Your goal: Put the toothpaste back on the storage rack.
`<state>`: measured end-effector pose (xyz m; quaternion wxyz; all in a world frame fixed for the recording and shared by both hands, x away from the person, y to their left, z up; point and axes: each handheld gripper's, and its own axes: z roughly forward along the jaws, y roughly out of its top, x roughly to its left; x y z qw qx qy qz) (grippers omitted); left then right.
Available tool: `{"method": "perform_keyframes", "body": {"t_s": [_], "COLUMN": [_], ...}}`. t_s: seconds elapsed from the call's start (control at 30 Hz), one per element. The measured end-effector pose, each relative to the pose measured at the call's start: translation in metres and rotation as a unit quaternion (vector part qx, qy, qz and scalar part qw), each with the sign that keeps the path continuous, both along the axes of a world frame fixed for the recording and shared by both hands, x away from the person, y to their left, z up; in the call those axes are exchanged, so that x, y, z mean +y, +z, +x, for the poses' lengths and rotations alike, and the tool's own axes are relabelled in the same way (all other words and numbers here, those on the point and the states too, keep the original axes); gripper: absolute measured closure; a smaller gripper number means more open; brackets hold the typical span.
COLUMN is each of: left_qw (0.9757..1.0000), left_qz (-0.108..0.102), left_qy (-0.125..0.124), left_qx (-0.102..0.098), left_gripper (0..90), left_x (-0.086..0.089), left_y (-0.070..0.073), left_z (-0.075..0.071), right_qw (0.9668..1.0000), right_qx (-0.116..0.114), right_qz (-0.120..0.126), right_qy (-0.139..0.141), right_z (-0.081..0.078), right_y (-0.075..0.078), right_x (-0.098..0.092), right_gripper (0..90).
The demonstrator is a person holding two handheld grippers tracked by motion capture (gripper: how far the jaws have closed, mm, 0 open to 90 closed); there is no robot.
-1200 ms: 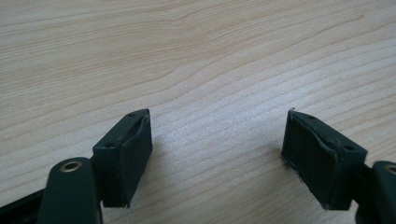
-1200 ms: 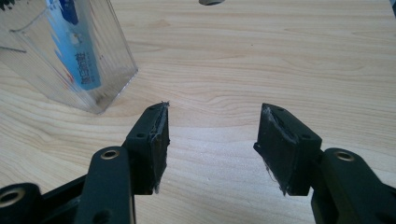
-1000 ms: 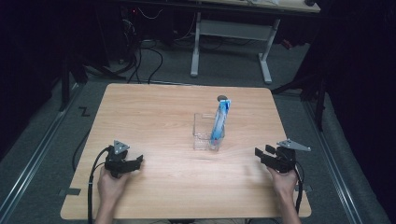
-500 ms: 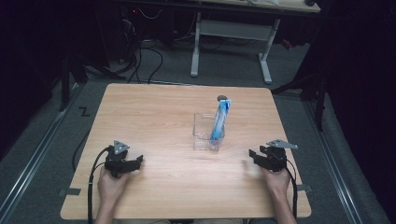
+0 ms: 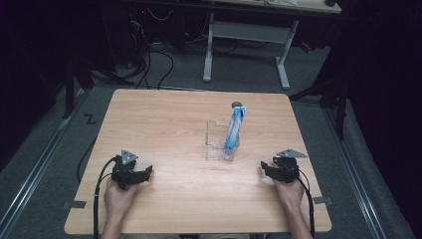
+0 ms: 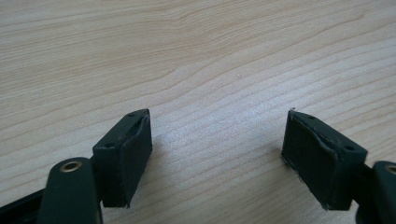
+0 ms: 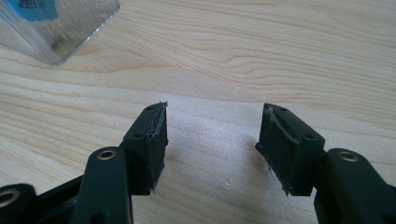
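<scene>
A clear plastic box (image 5: 219, 142) stands near the middle of the wooden table (image 5: 164, 124), with a blue and white tube (image 5: 233, 130) leaning upright in its right side. One corner of the clear box (image 7: 56, 28) appears at the top left of the right gripper view. My left gripper (image 5: 147, 172) rests on the table at the front left, open, with bare wood between its jaws (image 6: 217, 154). My right gripper (image 5: 264, 168) sits at the front right, below and right of the box, also open and empty (image 7: 212, 144).
A small dark round mark (image 5: 237, 104) lies on the table behind the box. Cables (image 5: 149, 59) and a white desk frame (image 5: 249, 40) stand on the floor beyond the table's far edge. Metal rails (image 5: 40, 159) run along the floor on both sides.
My right gripper has slid left and slightly toward the box. The left gripper and the box have stayed put.
</scene>
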<state>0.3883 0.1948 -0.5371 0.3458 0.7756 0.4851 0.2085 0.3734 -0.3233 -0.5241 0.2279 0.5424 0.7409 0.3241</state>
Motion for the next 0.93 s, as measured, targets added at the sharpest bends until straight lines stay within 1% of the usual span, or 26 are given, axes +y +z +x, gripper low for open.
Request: {"method": "perform_keyframes", "body": {"t_s": [0.13,0.27,0.3,0.33,0.5,0.93], "left_qw": [1.0000,1.0000,1.0000,1.0000,1.0000,1.0000], "left_qz": [0.000,0.000,0.000,0.000,0.001,0.000], "left_qy": [0.000,0.000,0.000,0.000,0.000,0.000], "left_qx": [0.000,0.000,0.000,0.000,0.000,0.000], "left_gripper": [24.3,24.3,24.3,24.3,24.3,24.3], "left_x": [0.0000,-0.0001,0.0000,0.0000,-0.0001,-0.0001], "left_y": [0.0000,0.0000,0.0000,0.0000,0.0000,0.0000], "left_z": [0.0000,0.0000,0.0000,0.0000,-0.0001,-0.0001], "right_qw": [1.0000,1.0000,0.9998,0.9998,0.9998,0.9998], "right_qx": [0.005,0.000,-0.004,-0.007,-0.006,-0.006], "right_qz": [-0.007,-0.009,-0.017,-0.017,-0.017,-0.017], "right_qy": [0.001,-0.001,0.001,0.002,-0.003,-0.003], "right_z": [0.0020,0.0020,0.0018,0.0015,0.0015,0.0014], "right_y": [-0.0038,-0.0051,-0.0058,-0.0065,-0.0065,-0.0066], "right_x": [0.0013,0.0030,0.0038,0.0041,0.0039,0.0037], "right_gripper": [41.4,40.8,40.1,39.9,37.6,36.6]}}
